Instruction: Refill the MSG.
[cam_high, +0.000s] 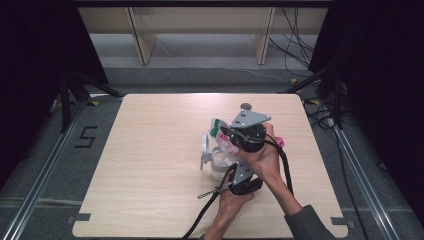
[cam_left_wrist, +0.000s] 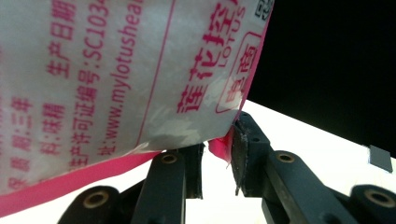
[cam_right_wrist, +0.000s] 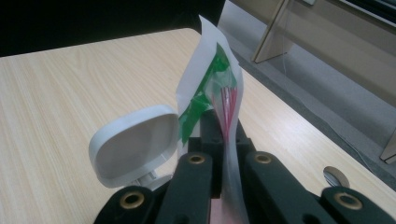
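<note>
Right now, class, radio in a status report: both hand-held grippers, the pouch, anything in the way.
Right hand-held gripper shut on pouch. Left hand-held gripper at pouch's pink corner, grip unclear. Open-lidded container directly below; white lid beside the jaws.

Even overhead light on the table (cam_high: 150, 165)

Surroundings beyond the table fall dark; the printed packet (cam_left_wrist: 116, 79) looms close, soft, slightly overexposed.

Each hand carried a black tool: the left tool (cam_high: 243, 184) and the right tool (cam_high: 246, 134) both had a rounded black body topped by a grey three-cornered plate. A black cable (cam_high: 205, 212) trailed from each. Up close, the two black jaws were flat bars joined by brass-ringed pivots. A grey sleeve (cam_high: 306, 223) covered the right forearm
</note>
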